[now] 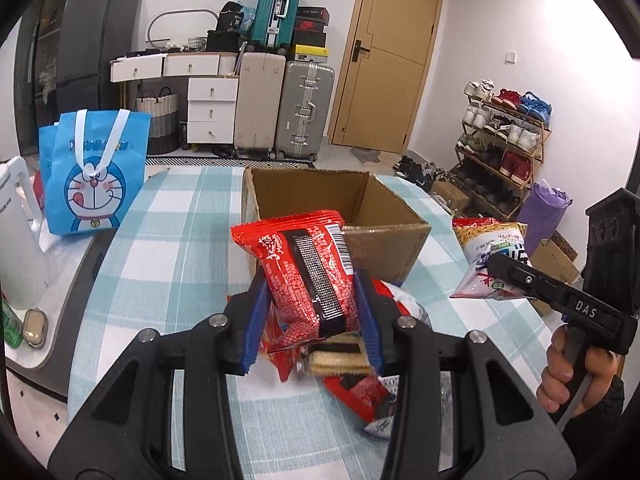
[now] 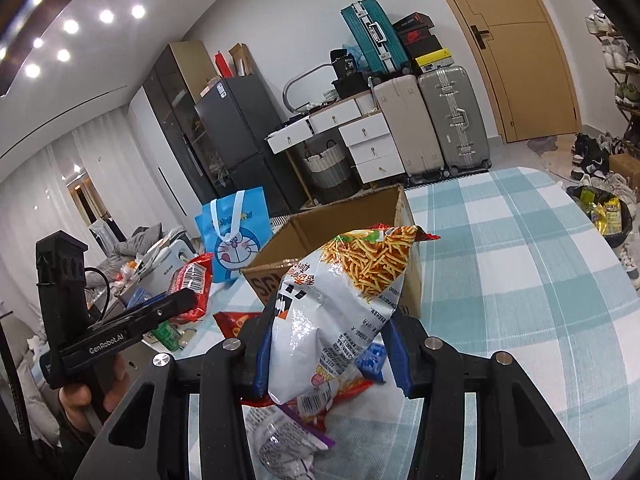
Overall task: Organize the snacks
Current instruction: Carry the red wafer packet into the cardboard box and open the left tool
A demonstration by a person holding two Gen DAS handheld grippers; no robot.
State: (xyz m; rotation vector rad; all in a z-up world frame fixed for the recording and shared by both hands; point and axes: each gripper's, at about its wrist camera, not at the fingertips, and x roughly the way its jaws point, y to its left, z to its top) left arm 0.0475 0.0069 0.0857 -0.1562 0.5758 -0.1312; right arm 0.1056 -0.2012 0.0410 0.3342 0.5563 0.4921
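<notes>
A red foil snack packet (image 1: 310,276) is clamped between the left gripper's (image 1: 312,320) blue-padded fingers, raised just before the open brown cardboard box (image 1: 384,240). The right gripper's (image 2: 332,354) fingers clamp a white crinkled bag of fried sticks (image 2: 340,304) beside that box, above more packets on the teal-checked tabletop (image 2: 520,280).

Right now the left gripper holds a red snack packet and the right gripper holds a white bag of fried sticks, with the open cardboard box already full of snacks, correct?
Not quite. The open cardboard box looks empty in the left wrist view. The left gripper does hold the red snack packet, and the right gripper the white bag of fried sticks.
</notes>
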